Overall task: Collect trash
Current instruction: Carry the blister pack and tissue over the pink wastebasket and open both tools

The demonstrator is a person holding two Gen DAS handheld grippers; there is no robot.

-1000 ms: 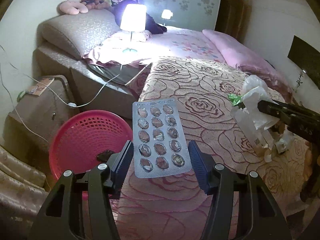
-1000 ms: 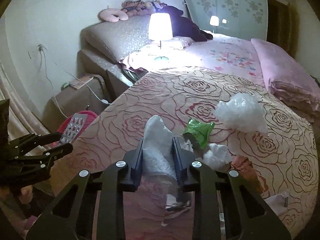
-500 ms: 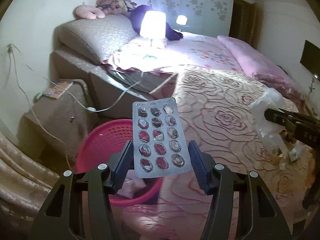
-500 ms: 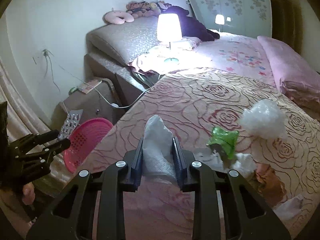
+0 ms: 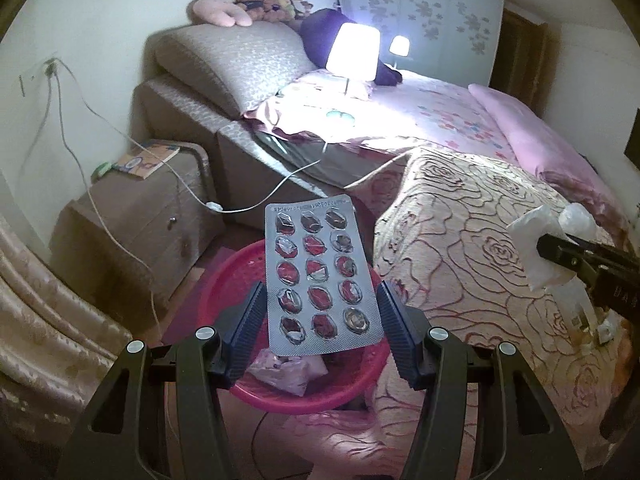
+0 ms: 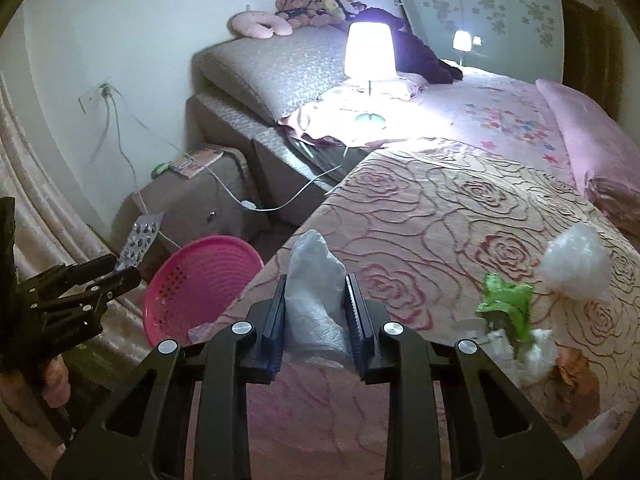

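My left gripper (image 5: pixel 320 320) is shut on a used silver blister pack (image 5: pixel 318 276) and holds it above the pink basket (image 5: pixel 224 292), which stands on the floor beside the bed and holds some wrappers. In the right wrist view the left gripper (image 6: pixel 120 270) with the pack (image 6: pixel 140 240) is just left of the basket (image 6: pixel 192 280). My right gripper (image 6: pixel 316 308) is shut on a crumpled white tissue (image 6: pixel 314 288) above the bed's edge; it also shows in the left wrist view (image 5: pixel 536 252). A green wrapper (image 6: pixel 506 304), a clear plastic bag (image 6: pixel 576 264) and scraps lie on the rose bedspread (image 6: pixel 440 208).
A brown nightstand (image 5: pixel 132 216) with a booklet stands left of the basket, with white cables (image 5: pixel 120 240) hanging across it. A lit lamp (image 6: pixel 370 60) stands on the bed. A curtain (image 5: pixel 44 312) hangs at the left. Pink pillows (image 6: pixel 592 140) lie at the right.
My left gripper has moved left off the bed with the blister pack and is now over the basket. My right gripper has moved left toward the bed's edge with the tissue.
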